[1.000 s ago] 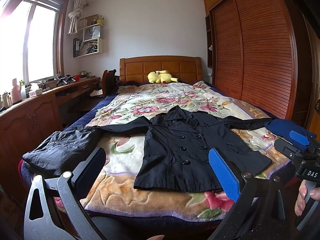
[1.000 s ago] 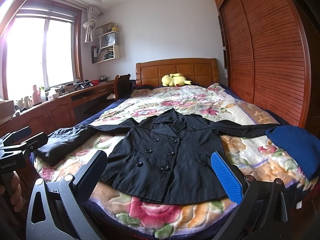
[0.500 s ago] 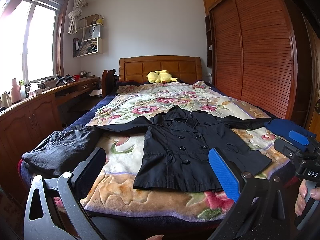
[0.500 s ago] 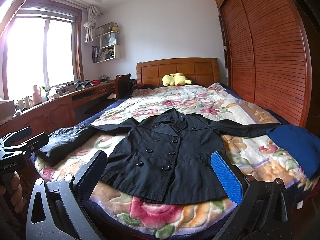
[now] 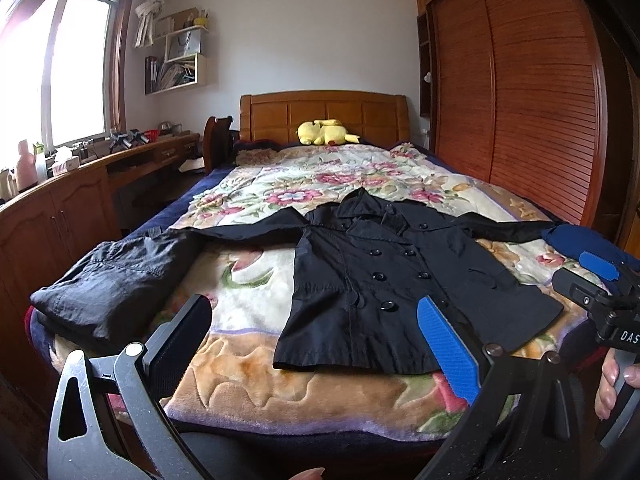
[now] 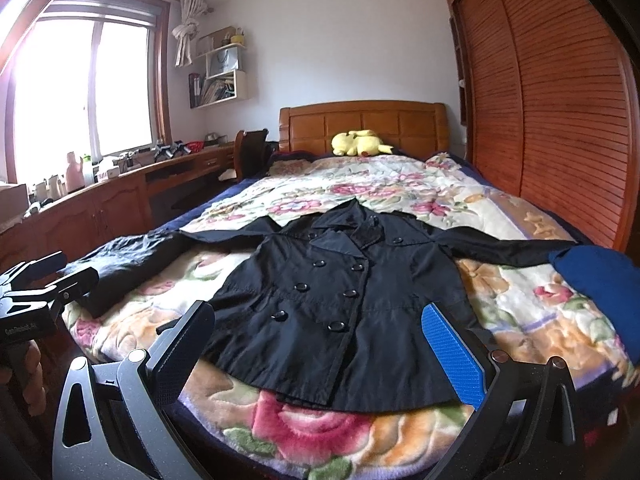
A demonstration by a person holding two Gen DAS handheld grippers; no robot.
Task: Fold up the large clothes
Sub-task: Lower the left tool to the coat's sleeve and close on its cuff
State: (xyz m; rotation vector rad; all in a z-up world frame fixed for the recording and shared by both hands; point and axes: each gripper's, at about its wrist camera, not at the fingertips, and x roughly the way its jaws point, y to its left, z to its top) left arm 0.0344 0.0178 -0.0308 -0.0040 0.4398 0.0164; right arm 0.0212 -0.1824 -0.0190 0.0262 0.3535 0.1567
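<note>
Currently black coat (image 5: pixel 384 280) lies flat, face up, sleeves spread, at bed (image 5: pixel 248 384) foot edge. Left gripper (image 5: pixel 312 340) and right gripper (image 6: pixel 320 344) jaws wide, empty, short of it.

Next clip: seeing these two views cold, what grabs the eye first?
A black double-breasted coat lies spread face up, sleeves out to both sides, at the foot of the floral bedspread. A yellow plush toy sits against the wooden headboard, and a dark folded garment rests at the bed's left edge. Both the left gripper and right gripper hang open, short of the coat's hem.
</note>
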